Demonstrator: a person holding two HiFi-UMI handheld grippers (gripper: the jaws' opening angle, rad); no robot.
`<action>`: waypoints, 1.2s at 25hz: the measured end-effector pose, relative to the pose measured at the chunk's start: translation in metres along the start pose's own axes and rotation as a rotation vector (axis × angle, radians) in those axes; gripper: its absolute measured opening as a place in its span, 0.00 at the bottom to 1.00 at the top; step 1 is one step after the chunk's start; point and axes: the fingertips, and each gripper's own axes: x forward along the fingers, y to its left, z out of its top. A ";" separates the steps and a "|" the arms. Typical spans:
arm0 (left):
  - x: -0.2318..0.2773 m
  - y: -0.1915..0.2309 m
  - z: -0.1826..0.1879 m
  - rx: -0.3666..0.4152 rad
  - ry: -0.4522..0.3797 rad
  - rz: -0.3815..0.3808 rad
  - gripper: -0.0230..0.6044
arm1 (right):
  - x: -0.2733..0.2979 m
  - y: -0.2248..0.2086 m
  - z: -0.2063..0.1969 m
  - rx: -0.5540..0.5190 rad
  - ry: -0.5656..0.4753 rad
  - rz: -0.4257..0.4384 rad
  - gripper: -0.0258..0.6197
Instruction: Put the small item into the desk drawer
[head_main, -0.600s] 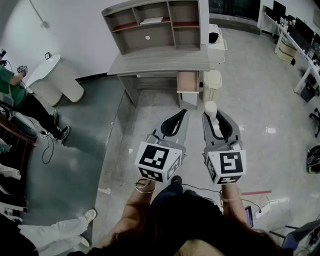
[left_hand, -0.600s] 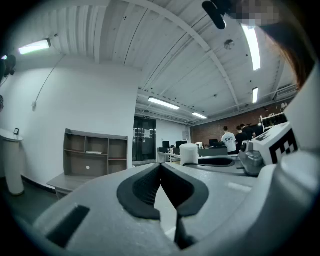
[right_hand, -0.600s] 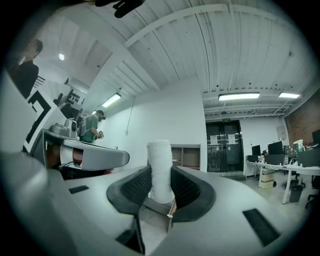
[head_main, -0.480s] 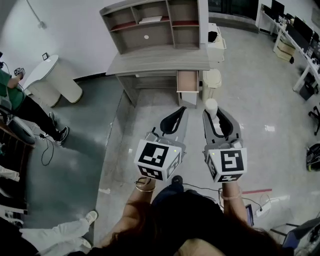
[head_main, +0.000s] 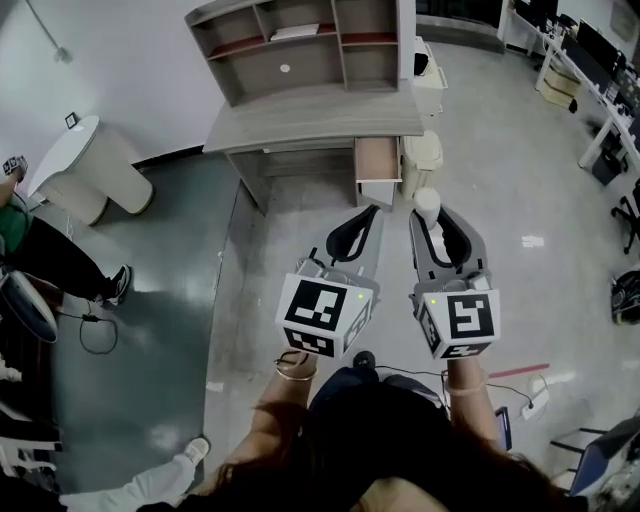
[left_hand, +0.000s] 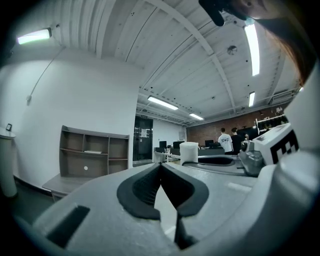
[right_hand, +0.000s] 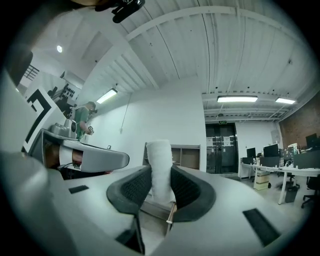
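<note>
A small white cylinder (head_main: 427, 204) stands upright between the jaws of my right gripper (head_main: 430, 218), which is shut on it; in the right gripper view both pads press on the white cylinder (right_hand: 160, 169). My left gripper (head_main: 362, 222) is level beside it, shut with nothing in it, its tips meeting in the left gripper view (left_hand: 160, 167). Ahead of both stands the grey desk (head_main: 300, 118) with a shelf unit on top. Its drawer (head_main: 377, 158) is pulled open at the desk's right end, some way beyond the grippers.
A white bin (head_main: 422, 152) stands right of the drawer. At the left are a white round table (head_main: 85, 165) and a seated person's legs (head_main: 60, 255). A cable and power strip (head_main: 535, 398) lie on the floor at the right. More desks line the far right.
The whole view has shifted slightly as the person steps towards the desk. Both grippers keep their pose, and the right one still holds the white cylinder.
</note>
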 end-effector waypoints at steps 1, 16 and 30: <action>0.000 0.004 0.000 -0.003 -0.001 -0.004 0.06 | 0.003 0.002 0.000 0.001 0.003 -0.006 0.21; 0.027 0.038 -0.001 -0.021 -0.022 -0.032 0.06 | 0.044 0.001 0.000 -0.034 -0.003 -0.038 0.21; 0.118 0.080 -0.019 -0.031 -0.003 0.006 0.06 | 0.122 -0.053 -0.033 0.000 0.021 -0.012 0.21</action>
